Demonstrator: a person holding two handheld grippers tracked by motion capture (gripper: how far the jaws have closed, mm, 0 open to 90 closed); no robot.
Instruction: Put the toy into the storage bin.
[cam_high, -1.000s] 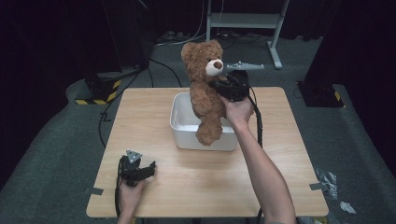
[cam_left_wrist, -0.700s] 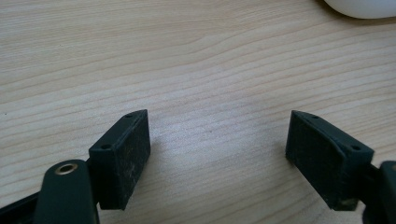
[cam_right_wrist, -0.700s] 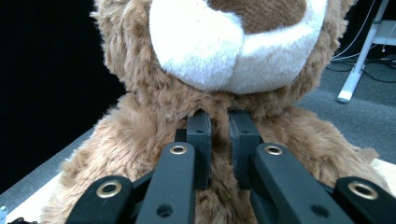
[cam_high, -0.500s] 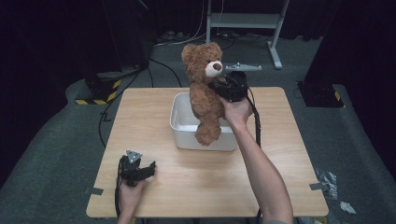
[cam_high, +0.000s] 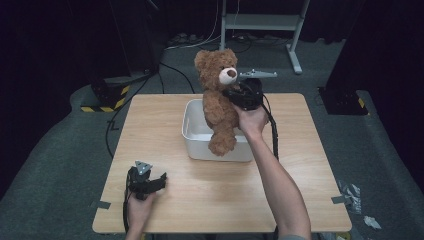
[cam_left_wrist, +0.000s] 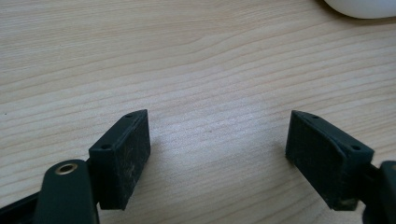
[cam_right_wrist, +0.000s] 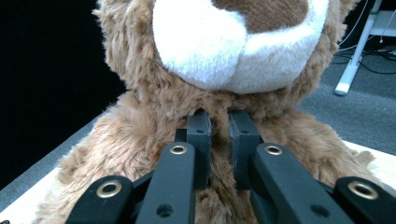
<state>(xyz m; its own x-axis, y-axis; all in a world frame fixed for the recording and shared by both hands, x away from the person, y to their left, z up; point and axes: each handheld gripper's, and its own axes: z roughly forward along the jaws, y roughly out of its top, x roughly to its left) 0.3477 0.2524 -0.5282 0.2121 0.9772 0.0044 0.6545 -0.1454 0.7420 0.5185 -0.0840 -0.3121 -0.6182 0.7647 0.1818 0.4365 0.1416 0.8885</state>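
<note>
A brown teddy bear (cam_high: 218, 100) with a white muzzle hangs upright over a white bin (cam_high: 197, 134) at the middle of the wooden table (cam_high: 295, 150). One foot dangles in front of the bin's near wall. My right gripper (cam_high: 234, 94) is shut on the bear's fur at the chest, just under the chin; in the right gripper view its pads pinch the plush of the teddy bear (cam_right_wrist: 140, 154) where the right gripper (cam_right_wrist: 219, 135) meets the neck. My left gripper (cam_high: 159, 181) rests near the table's front left, and in its own view the left gripper (cam_left_wrist: 217, 140) stands open over bare wood.
The bin's rounded corner (cam_left_wrist: 359, 7) shows at the top right of the left gripper view. Behind the table a metal stand (cam_high: 260, 22) and cables lie on the dark floor. A yellow-black striped block (cam_high: 102, 102) sits at the left of the table.
The bear and my right gripper have shifted very slightly; the left gripper has stayed where it was.
</note>
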